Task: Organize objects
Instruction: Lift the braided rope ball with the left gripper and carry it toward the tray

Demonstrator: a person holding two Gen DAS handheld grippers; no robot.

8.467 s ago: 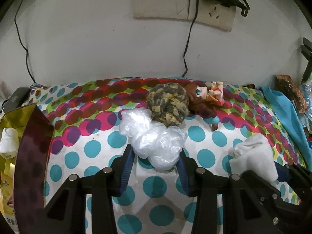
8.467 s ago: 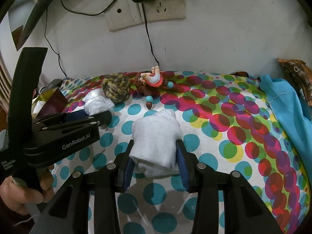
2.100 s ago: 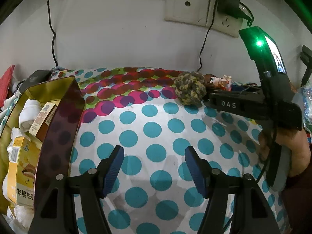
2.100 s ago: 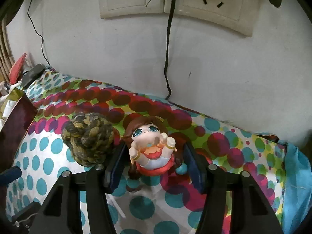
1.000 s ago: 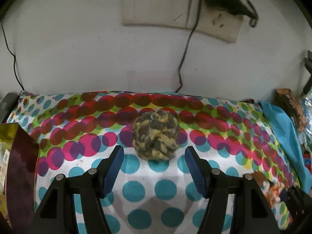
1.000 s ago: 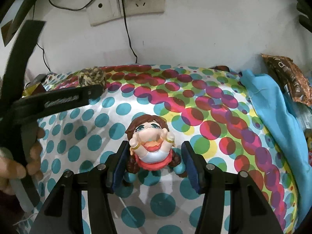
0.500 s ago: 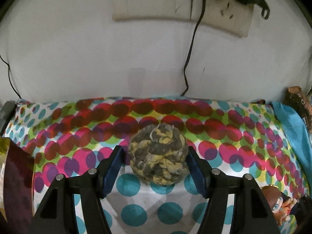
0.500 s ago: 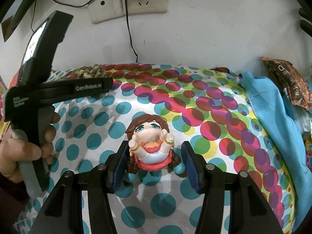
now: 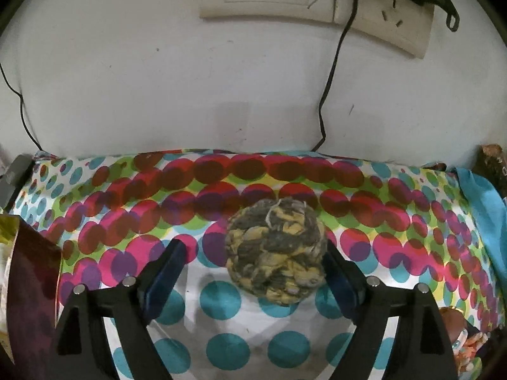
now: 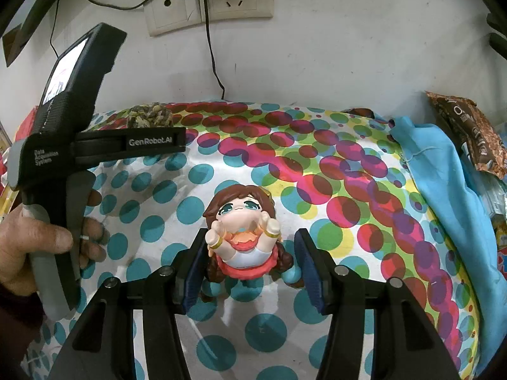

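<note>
Since half a second ago my left tongs (image 9: 250,272) have just been opening, and the knotted rope ball (image 9: 276,250) now sits off-centre between them: it lies against the right pad while a clear gap shows on the left pad's side, so I read them as open, not gripping. Compared with a second ago, the ball has gone from lying ahead of the tips to lying between the fingers. It rests on the polka-dot cloth (image 9: 221,297) near the white wall (image 9: 126,79). At the left edge I see the dark wall of a box (image 9: 28,285).

My right tongs (image 10: 248,258) are closed on the doll figurine (image 10: 242,231), the pads pressing its lower body and its face tilted upward. A hand (image 10: 35,240) grasps the left gripper's handle at the left of that view. A blue cloth (image 10: 443,174) lies to the right, a brown snack packet (image 10: 472,133) beyond it.
</note>
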